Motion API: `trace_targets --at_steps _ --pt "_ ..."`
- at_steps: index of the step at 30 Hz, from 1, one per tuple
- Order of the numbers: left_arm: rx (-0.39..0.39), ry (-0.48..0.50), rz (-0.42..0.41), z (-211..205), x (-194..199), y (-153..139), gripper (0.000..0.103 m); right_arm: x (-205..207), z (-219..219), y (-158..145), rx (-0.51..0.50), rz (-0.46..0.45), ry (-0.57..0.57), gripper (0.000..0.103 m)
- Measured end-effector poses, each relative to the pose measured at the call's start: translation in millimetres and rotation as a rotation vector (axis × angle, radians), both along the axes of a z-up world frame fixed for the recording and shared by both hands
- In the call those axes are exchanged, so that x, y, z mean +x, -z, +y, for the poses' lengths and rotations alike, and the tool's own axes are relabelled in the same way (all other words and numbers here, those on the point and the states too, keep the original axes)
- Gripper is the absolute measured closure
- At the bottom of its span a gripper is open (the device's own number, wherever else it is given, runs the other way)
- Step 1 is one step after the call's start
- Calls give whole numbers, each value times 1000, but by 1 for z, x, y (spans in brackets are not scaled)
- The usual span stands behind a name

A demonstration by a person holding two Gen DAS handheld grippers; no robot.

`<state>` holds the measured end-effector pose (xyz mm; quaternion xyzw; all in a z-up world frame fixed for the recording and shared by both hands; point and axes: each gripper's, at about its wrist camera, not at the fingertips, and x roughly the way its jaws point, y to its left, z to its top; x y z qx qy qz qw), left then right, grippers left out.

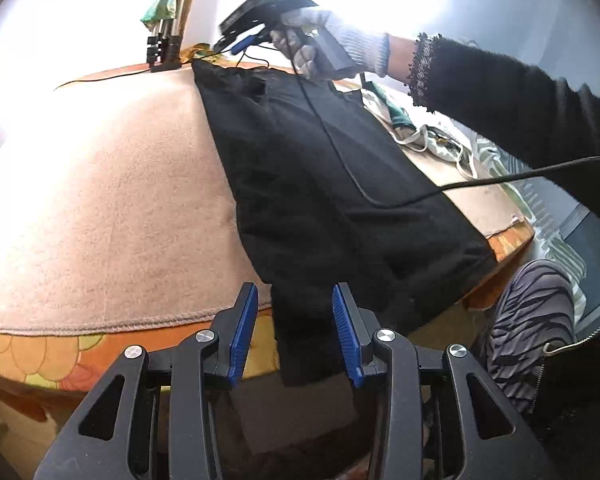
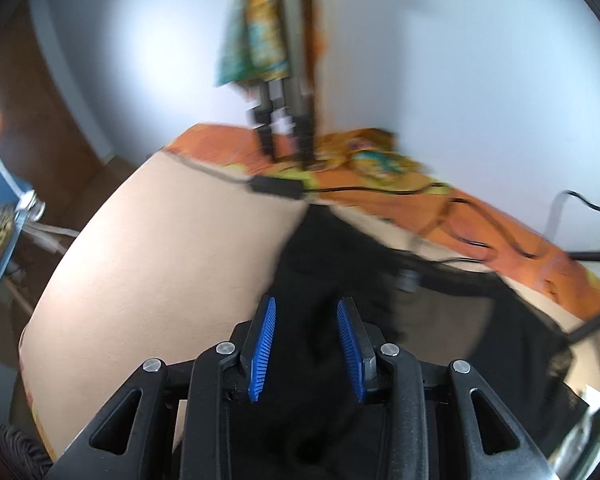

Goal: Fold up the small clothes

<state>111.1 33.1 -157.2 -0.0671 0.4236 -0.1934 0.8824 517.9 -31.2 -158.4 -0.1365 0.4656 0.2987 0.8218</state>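
Both open, nothing held: left gripper (image 1: 295, 330) around hanging black garment (image 1: 340, 184) corner, right gripper (image 2: 306, 346) above it. Risk: cable (image 1: 340, 160) snagging cloth.

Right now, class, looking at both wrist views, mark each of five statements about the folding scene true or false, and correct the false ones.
1. The black garment lies spread on a beige cloth. True.
2. The left gripper is clamped shut on the garment. False: its jaws stand open, with the garment's hanging edge between them.
3. The right gripper is open. True.
4. The hand holding the right gripper is bare. False: it wears a light knit glove.
5. The garment is red. False: it is black.
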Motion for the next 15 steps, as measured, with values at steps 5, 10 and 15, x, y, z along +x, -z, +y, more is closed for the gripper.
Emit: trace_targets --at_steps 5,10,15 --pt "-25 -20 61 1 4 10 66 -1 27 33 -105 11 -38 73" --pt "-61 -20 76 2 3 14 69 7 32 48 -133 21 -12 73" --pt "-40 48 74 -8 -8 14 100 18 27 52 -96 24 42 73"
